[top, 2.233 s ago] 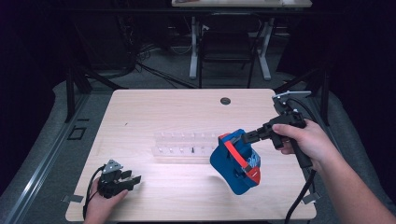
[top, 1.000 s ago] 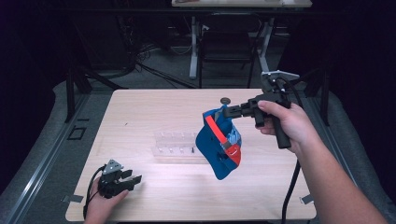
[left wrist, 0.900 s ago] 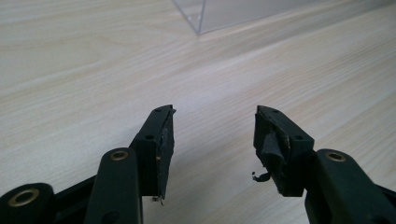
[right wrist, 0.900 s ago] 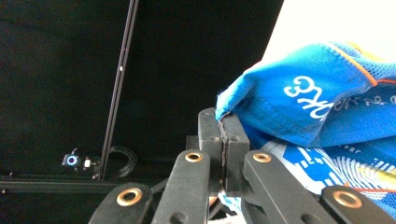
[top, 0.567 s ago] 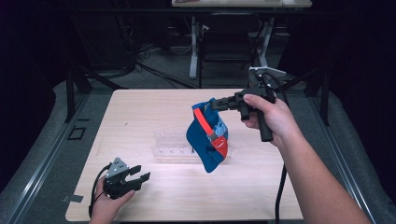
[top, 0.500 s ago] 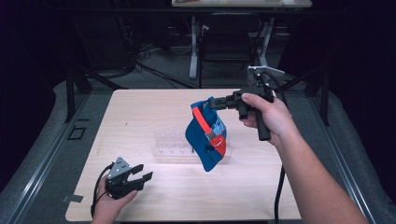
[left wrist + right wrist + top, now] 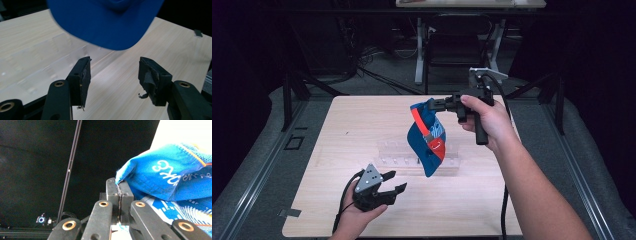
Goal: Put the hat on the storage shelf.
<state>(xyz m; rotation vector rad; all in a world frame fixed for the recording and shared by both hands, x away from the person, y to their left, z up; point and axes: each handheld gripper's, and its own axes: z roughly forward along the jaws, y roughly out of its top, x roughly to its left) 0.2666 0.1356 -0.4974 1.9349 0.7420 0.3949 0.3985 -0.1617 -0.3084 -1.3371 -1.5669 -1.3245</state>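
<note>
We found the right gripper [image 7: 435, 104] pinching the blue cap's [image 7: 427, 142] edge, holding it above the table's [image 7: 337, 125] middle. The left gripper [image 7: 393, 186], fingers just spread and empty, waited near the front edge; placing the cap remained.

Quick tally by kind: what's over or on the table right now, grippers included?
Blue cap: 1, hanging from the shut right gripper
Clear plastic rack: 1, on the table
Grippers: 2, counting the open, empty left gripper
Total: 4
</note>
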